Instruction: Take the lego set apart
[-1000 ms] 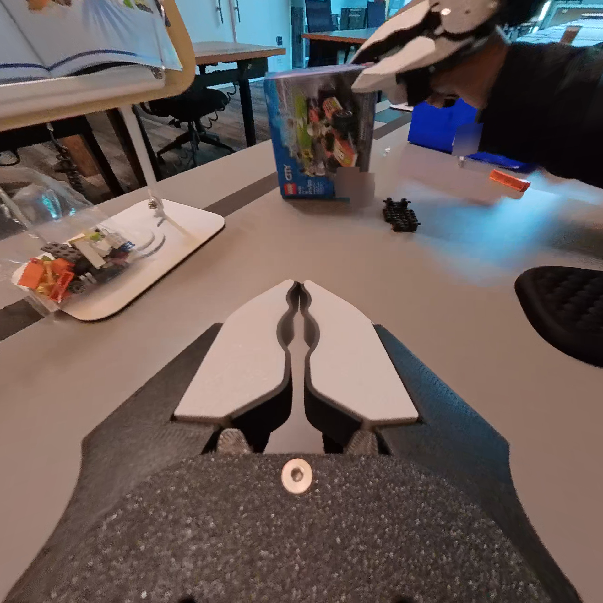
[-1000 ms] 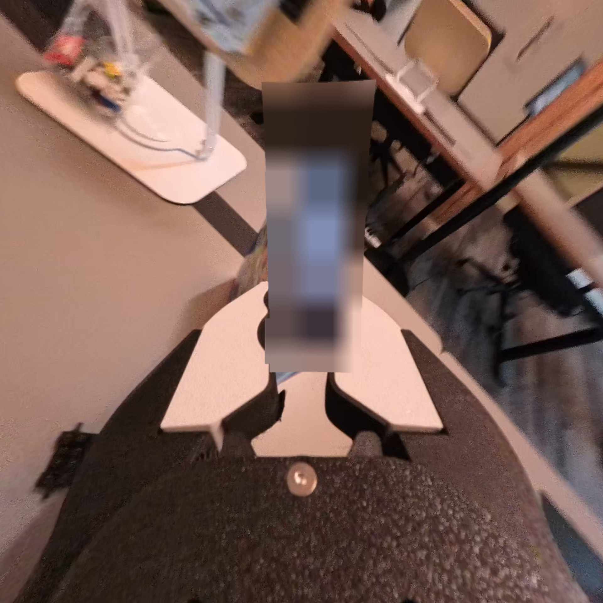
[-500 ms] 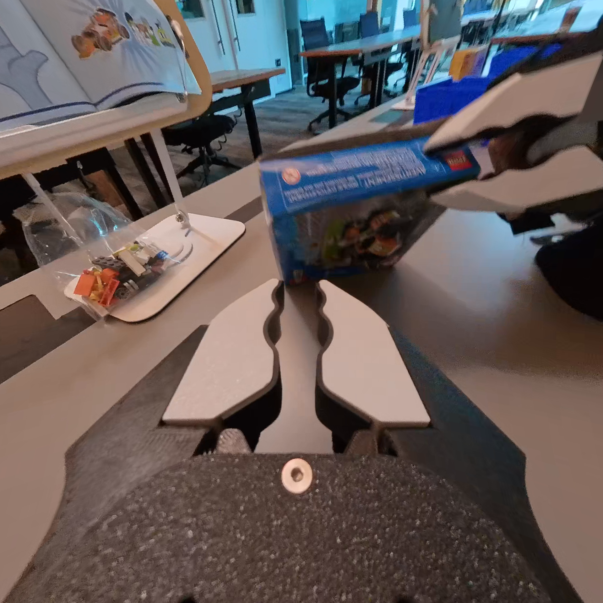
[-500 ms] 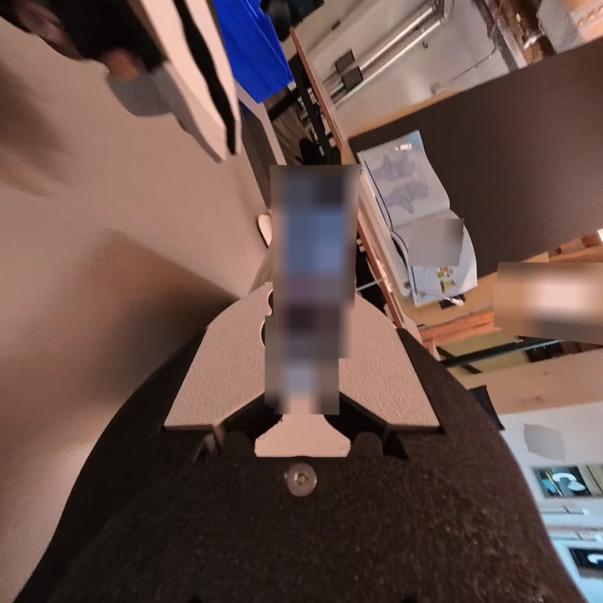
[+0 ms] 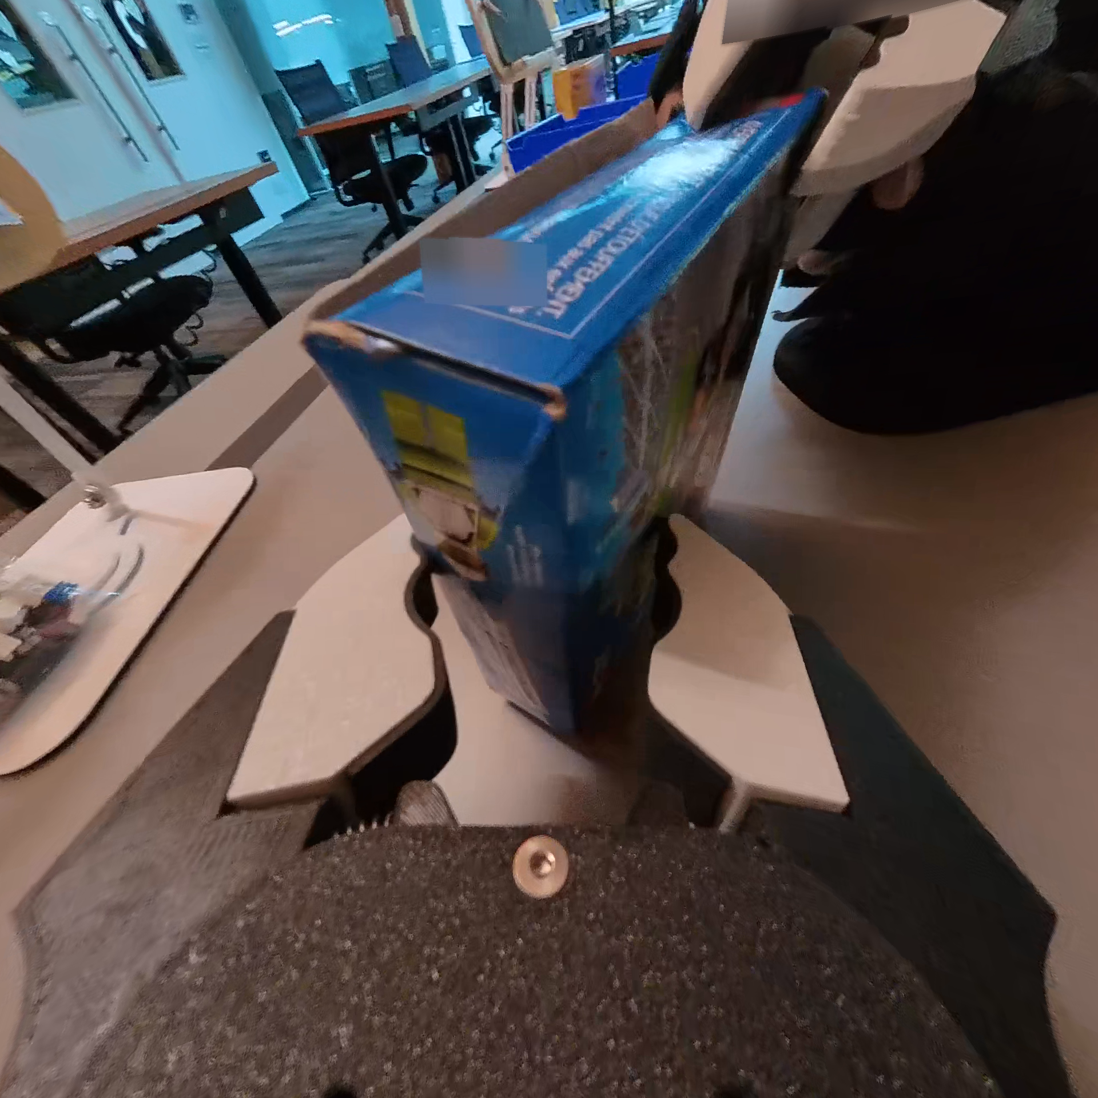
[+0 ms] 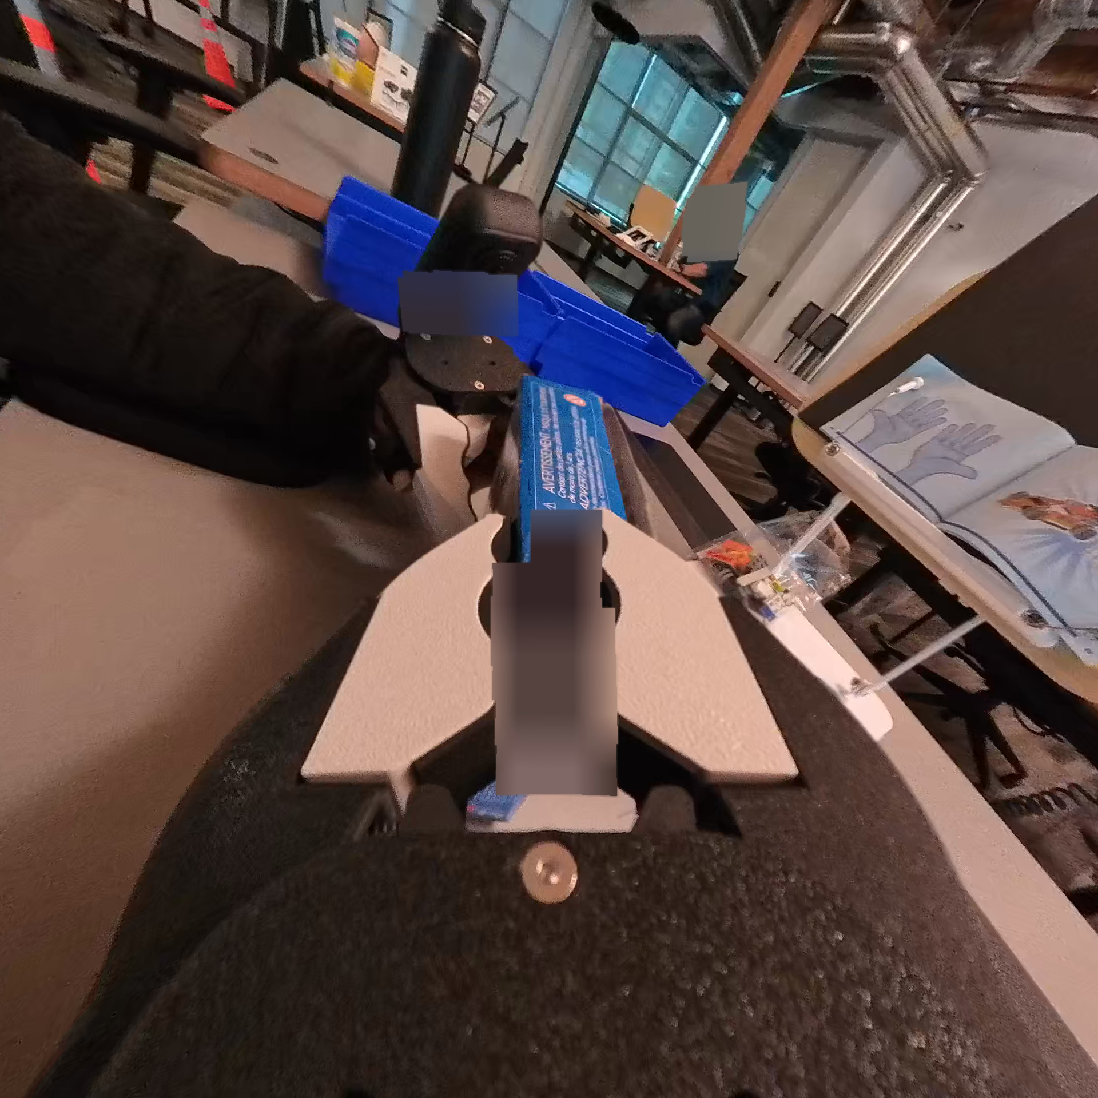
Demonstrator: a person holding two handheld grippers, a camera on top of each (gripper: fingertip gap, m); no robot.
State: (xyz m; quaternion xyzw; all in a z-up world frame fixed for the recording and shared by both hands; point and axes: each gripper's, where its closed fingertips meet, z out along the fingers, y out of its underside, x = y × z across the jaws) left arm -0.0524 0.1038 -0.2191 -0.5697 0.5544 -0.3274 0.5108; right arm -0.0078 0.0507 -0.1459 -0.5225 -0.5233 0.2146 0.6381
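Observation:
A blue lego box (image 5: 535, 333) is held in the air above the grey table (image 5: 921, 594), tilted. My right gripper (image 6: 555, 523) is shut on one end of the box (image 6: 564, 451); it also shows at the top right of the left wrist view (image 5: 832, 89). My left gripper (image 5: 543, 535) is open wide, and the box's other end sits between its fingers, close to the right finger and a little off the left one. A clear bag of loose lego pieces (image 5: 41, 612) lies at the left, also seen in the right wrist view (image 6: 748, 558).
A white stand base (image 5: 148, 535) holds an open instruction booklet (image 6: 980, 475) above the bag. Blue bins (image 6: 594, 350) and a black bottle (image 6: 434, 101) stand at the table's far side. A person's dark sleeve (image 6: 148, 333) rests on the table. Tip to tip, the grippers are about 11 cm apart.
My right gripper lifted the box off the table and brought it toward my left gripper. My left gripper went from shut to wide open, and the box end is now between its fingers.

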